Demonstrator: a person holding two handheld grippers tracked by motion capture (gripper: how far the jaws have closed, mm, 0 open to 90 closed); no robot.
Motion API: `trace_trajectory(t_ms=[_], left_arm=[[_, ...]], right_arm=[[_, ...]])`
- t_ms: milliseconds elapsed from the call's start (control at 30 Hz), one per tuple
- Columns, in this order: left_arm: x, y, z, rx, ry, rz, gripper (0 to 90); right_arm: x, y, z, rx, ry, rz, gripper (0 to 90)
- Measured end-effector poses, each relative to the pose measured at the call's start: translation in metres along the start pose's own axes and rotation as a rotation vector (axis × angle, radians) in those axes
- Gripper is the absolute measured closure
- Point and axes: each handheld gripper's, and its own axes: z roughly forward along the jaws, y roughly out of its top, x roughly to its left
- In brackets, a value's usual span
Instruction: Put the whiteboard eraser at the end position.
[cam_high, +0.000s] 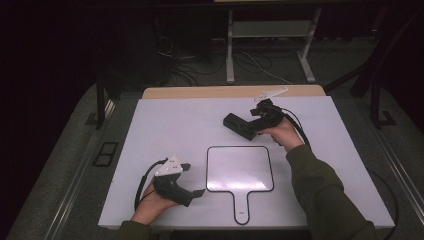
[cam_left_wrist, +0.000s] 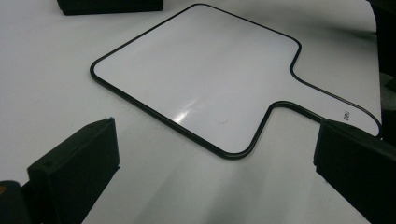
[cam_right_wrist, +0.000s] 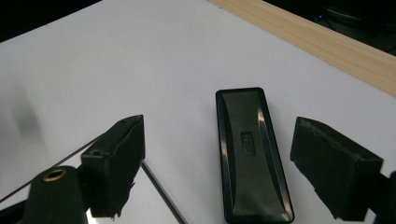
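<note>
Flat black rectangular eraser block (cam_right_wrist: 252, 154) lying on table beyond white black-rimmed paddle whiteboard (cam_high: 240, 169). Right gripper (cam_right_wrist: 243, 172) open, astride eraser, seemingly not touching. Left gripper (cam_left_wrist: 210, 172) open beside board's handle. Next: close squarely on eraser.

White table (cam_high: 165, 125), whiteboard paddle (cam_high: 240, 169), black eraser (cam_high: 239, 126)

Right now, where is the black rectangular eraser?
In the high view the black rectangular eraser lies right of centre, beyond the white handled board, beside the right tool.
</note>
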Motion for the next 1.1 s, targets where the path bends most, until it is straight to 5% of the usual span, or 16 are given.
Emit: trace_trajectory(t_ms=[300,1100], left_arm=[[0.002,-0.001,-0.001,-0.011,0.012,-0.001,0.0],[-0.001,-0.002,-0.001,-0.011,0.001,-0.008,0.0]], right_arm=[[0.013,-0.019,-0.01,0.002,-0.035,-0.022,16.6],[0.041,-0.079,-0.05,-0.075,0.004,-0.041,16.6]])
